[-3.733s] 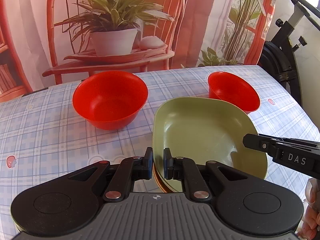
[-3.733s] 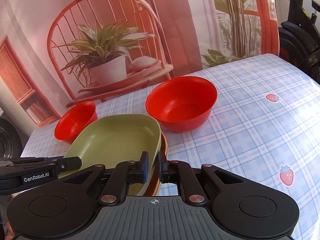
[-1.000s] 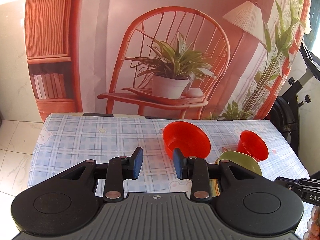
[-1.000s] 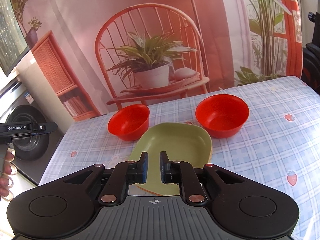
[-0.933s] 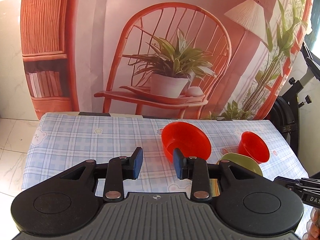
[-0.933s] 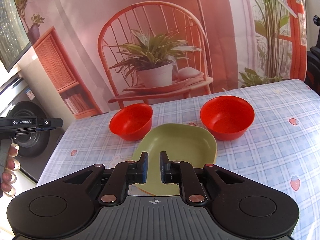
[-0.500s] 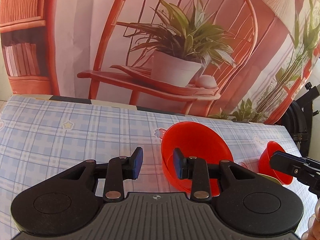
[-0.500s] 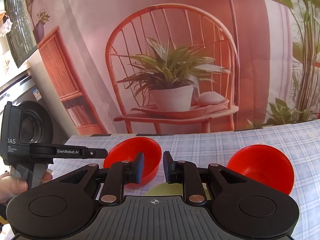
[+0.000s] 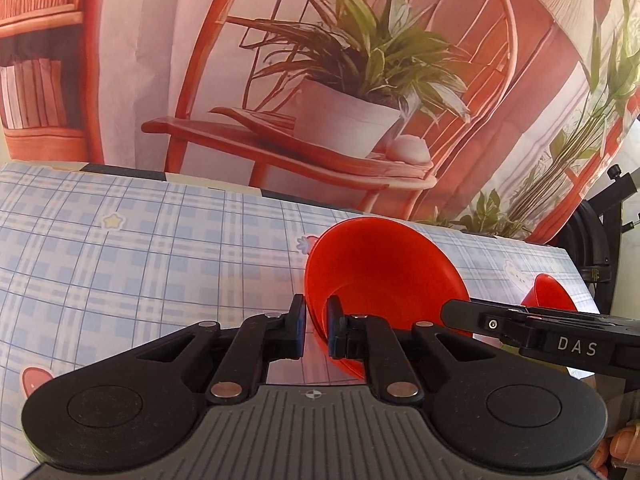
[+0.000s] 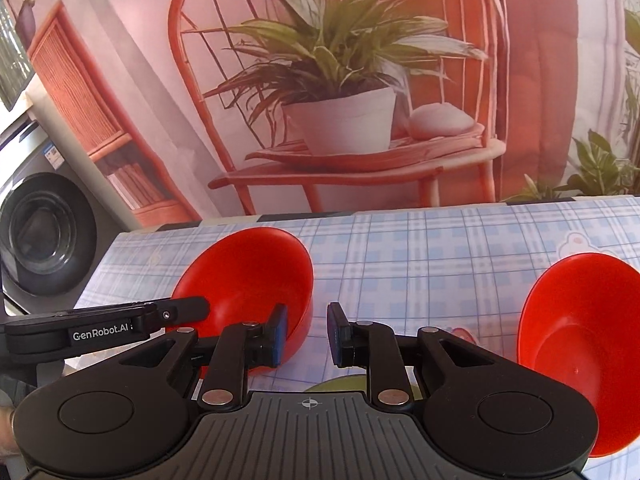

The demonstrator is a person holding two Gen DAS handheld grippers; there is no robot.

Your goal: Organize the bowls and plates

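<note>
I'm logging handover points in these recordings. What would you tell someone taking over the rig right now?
Left gripper: jaws nearly closed, straddling the near rim of the left red bowl; a firm clamp cannot be confirmed.
Right gripper: open and empty, above the table.
Right red bowl sits apart on the cloth. Only a sliver of the green plate shows, behind the right gripper's body.
Done: no bowl is nested yet.
Left: probably secure the left bowl, lift it and stack the two bowls together.
</note>
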